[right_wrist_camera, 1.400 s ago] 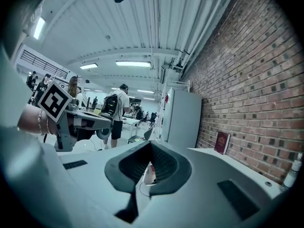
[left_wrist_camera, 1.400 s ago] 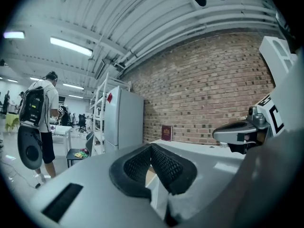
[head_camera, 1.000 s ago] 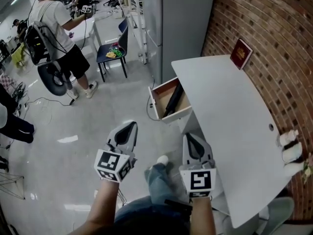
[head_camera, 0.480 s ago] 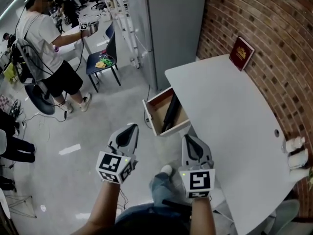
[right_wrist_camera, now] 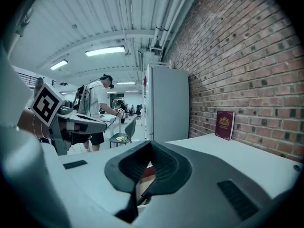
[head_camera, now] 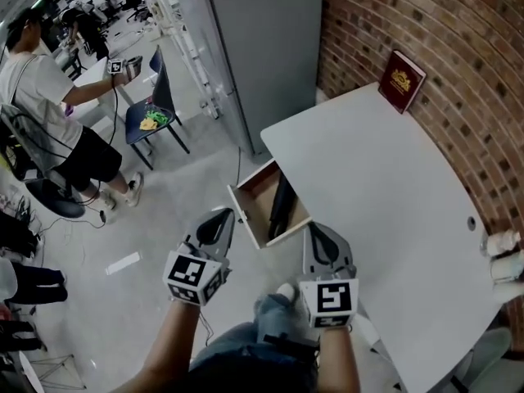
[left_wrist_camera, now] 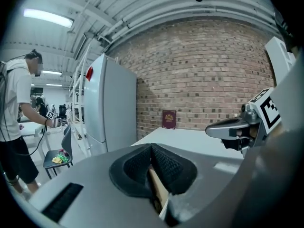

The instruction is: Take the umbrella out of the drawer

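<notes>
An open wooden drawer (head_camera: 252,205) sticks out from under the white table (head_camera: 385,195). A black folded umbrella (head_camera: 281,204) lies lengthwise inside it. My left gripper (head_camera: 221,216) is shut and empty, with its tip just left of the drawer's near corner. My right gripper (head_camera: 316,230) is also shut and empty, and hovers over the table edge just right of the drawer's near end. In the left gripper view the left gripper (left_wrist_camera: 152,148) has its pads pressed together. In the right gripper view the right gripper (right_wrist_camera: 151,145) has its pads meeting, with the drawer's wood below them.
A dark red book (head_camera: 401,80) leans on the brick wall (head_camera: 458,47) at the table's far end. A grey cabinet (head_camera: 262,47) stands beyond the drawer. At the left are a person (head_camera: 41,97) holding a gripper and a blue chair (head_camera: 151,117). White objects (head_camera: 506,256) sit at the table's right edge.
Both grippers have moved forward to the drawer, which now lies just past their tips. The view has shifted with them. Both jaws stayed shut.
</notes>
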A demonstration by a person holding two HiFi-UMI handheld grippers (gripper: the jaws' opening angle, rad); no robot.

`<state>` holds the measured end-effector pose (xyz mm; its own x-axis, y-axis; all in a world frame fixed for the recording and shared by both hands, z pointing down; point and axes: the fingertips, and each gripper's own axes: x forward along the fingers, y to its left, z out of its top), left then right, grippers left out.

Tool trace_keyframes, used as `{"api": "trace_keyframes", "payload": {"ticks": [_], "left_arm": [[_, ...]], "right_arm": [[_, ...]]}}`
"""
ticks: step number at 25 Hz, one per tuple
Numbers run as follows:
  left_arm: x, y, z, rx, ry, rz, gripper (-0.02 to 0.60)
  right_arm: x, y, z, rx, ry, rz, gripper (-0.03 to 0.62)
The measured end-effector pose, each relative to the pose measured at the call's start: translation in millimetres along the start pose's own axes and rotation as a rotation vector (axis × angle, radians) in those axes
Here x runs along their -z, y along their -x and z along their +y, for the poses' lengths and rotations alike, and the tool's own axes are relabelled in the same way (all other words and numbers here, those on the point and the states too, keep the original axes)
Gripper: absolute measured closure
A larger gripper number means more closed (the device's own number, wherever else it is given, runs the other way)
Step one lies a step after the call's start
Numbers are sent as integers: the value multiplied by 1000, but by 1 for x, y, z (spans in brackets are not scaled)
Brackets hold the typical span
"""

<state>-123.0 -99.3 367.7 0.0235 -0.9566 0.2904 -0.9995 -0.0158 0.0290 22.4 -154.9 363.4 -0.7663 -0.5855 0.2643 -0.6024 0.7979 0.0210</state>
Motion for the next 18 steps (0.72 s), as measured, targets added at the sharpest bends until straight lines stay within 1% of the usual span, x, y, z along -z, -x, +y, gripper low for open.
{"api": "trace_keyframes", "payload": {"ticks": [5,10,13,16,18], "left_arm": [[6,-30,0,65,-15,32,588],[16,-57,-2,128,-37,58,588],[26,-74,-1,181,-37,77,588],[35,-90,2,243,-46,105,588],[47,-100,3,286,-58,144,588]], "right_arm": [[13,-15,-11,32,-29,34,606],[40,-24,-18,71,-51,83,606],[53,-30,-20,115,-63,106,606],[63,-37,-23,171,-105,114,606],[72,-39,-24,214,-131,121,606]]}}
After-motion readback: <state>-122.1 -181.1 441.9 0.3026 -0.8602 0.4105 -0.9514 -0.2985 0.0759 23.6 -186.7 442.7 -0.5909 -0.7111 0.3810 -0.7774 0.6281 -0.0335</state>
